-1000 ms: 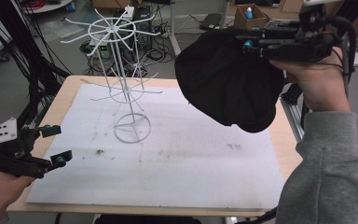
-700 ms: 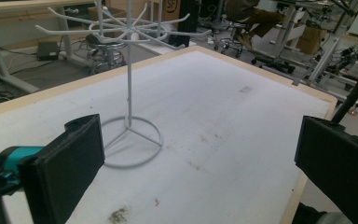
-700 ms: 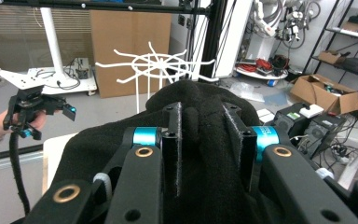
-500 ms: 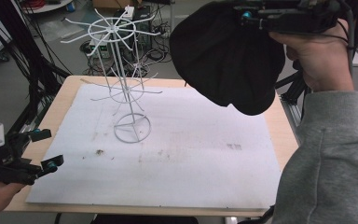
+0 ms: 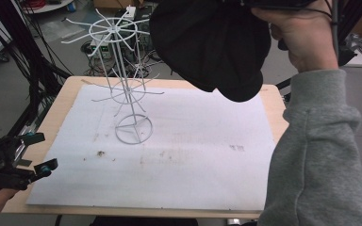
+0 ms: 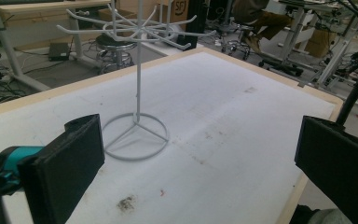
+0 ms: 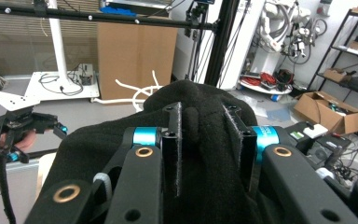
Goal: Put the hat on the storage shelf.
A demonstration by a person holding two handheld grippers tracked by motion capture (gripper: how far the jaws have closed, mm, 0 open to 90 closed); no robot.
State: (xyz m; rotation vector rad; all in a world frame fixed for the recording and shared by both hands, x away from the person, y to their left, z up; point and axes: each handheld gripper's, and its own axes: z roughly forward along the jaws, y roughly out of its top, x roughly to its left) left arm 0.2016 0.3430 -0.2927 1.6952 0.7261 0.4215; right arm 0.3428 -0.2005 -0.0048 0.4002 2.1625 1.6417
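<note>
High view: right gripper (image 7: 200,140) jaws clamped on black hat (image 5: 212,42); left gripper (image 5: 30,153) jaws open, empty.

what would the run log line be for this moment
right gripper: shut on black hat, held above table | left gripper: open, holding nothing, at table's near left corner | white wire rack: upright, hooks bare

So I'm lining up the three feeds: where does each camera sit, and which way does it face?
High view: above the person's side, looking forward and down at the table; grey sleeve, black beanie.
Left gripper view: low on the left gripper, facing the wire rack; open jaws.
Right gripper view: on the right gripper, jaws pinching the beanie.
Shared: rack, high and left.
</note>
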